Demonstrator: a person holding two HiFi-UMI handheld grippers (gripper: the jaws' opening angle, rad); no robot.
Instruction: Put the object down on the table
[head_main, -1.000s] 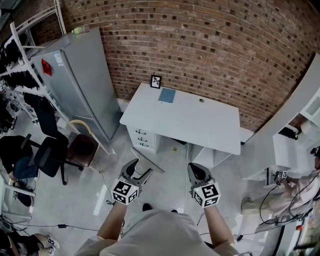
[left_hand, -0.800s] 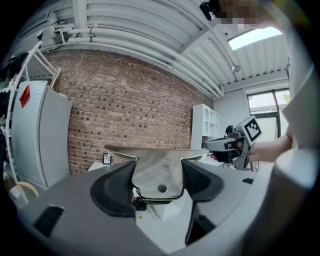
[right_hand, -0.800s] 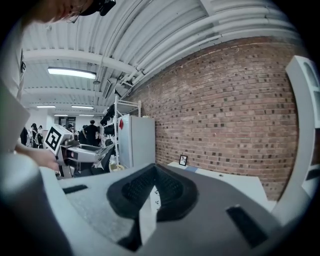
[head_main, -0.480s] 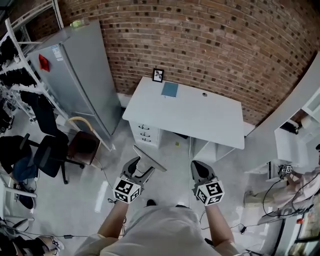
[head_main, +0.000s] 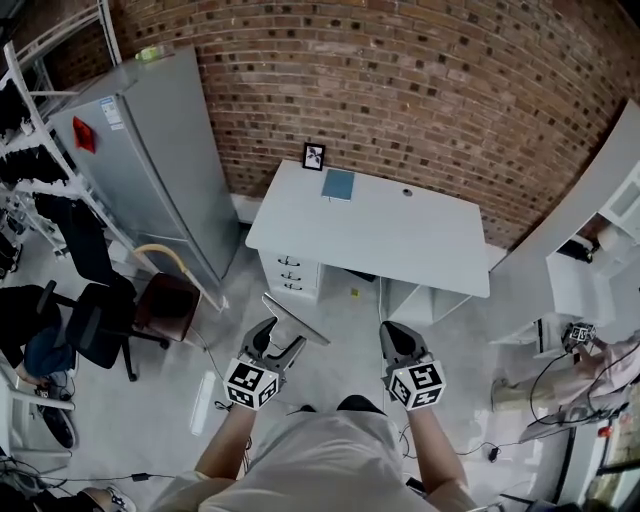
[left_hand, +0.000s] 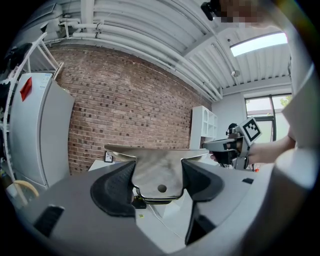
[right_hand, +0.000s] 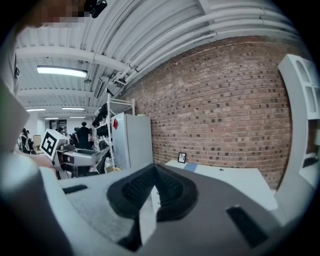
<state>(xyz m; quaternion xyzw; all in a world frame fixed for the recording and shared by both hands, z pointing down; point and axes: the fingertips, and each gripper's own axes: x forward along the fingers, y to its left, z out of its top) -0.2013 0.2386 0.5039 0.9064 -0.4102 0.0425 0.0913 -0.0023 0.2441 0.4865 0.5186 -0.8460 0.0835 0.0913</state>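
Note:
My left gripper (head_main: 277, 338) is shut on the handle tab of a flat grey metal tool (head_main: 296, 320), whose long thin blade lies crosswise in front of the jaws. In the left gripper view the tool (left_hand: 150, 153) sits between both dark pads (left_hand: 116, 186), its tab with a round hole, and the left gripper (left_hand: 158, 169) points level at the brick wall. My right gripper (head_main: 392, 338) is beside it, shut, with nothing between its pads; the right gripper (right_hand: 154, 183) faces the white table (right_hand: 235, 181). The table (head_main: 400, 250) stands ahead against the wall, well beyond both grippers.
On the table's far edge stand a small picture frame (head_main: 313, 157), a blue booklet (head_main: 338, 185) and a small round item (head_main: 406, 192). Drawers (head_main: 288, 275) sit under its left side. A grey cabinet (head_main: 160, 150), a brown chair (head_main: 165, 300) and racks stand left; white shelving (head_main: 600, 270) stands right.
Both grippers and the person have come a little closer to the table. The left gripper still holds the metal tool the same way; the right stays shut.

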